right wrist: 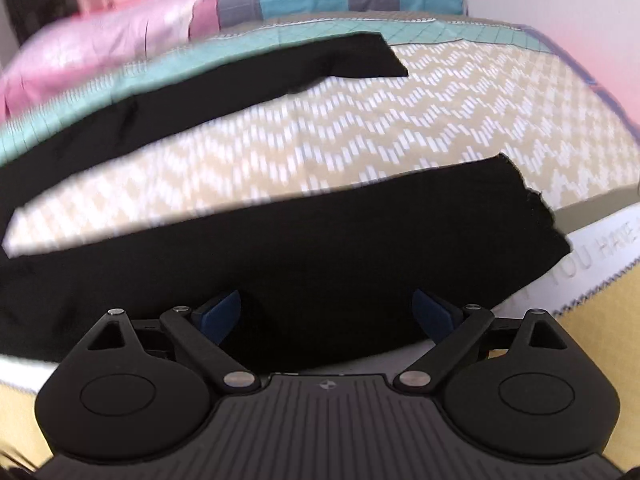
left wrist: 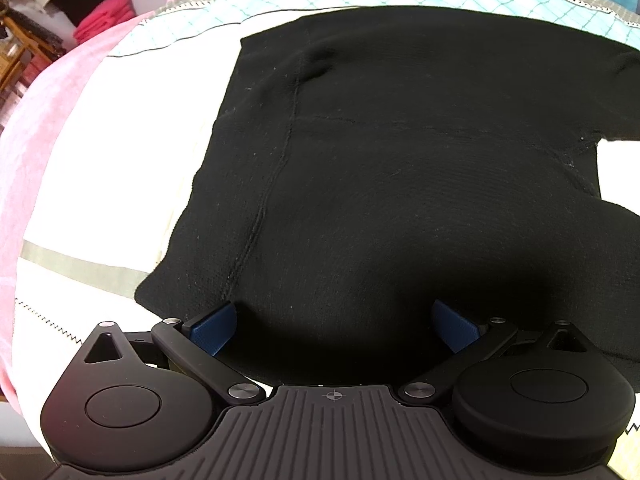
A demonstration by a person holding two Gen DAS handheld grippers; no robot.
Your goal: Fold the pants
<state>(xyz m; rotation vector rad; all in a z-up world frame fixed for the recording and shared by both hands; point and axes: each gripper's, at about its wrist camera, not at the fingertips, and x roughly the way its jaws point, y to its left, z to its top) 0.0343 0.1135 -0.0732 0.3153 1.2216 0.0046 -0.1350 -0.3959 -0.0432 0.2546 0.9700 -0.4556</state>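
Black pants [left wrist: 380, 184] lie flat on the bed [left wrist: 100, 184], 2 legs splayed apart. Left gripper [left wrist: 334, 328] & right gripper [right wrist: 326, 316] both gape wide, holding nothing, over the near edge. Best pinch hem w/ both, lift evenly.

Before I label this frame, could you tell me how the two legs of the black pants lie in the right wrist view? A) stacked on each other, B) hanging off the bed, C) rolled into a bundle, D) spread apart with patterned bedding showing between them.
D: the black pants fork into two legs with the zigzag bedding showing between them.
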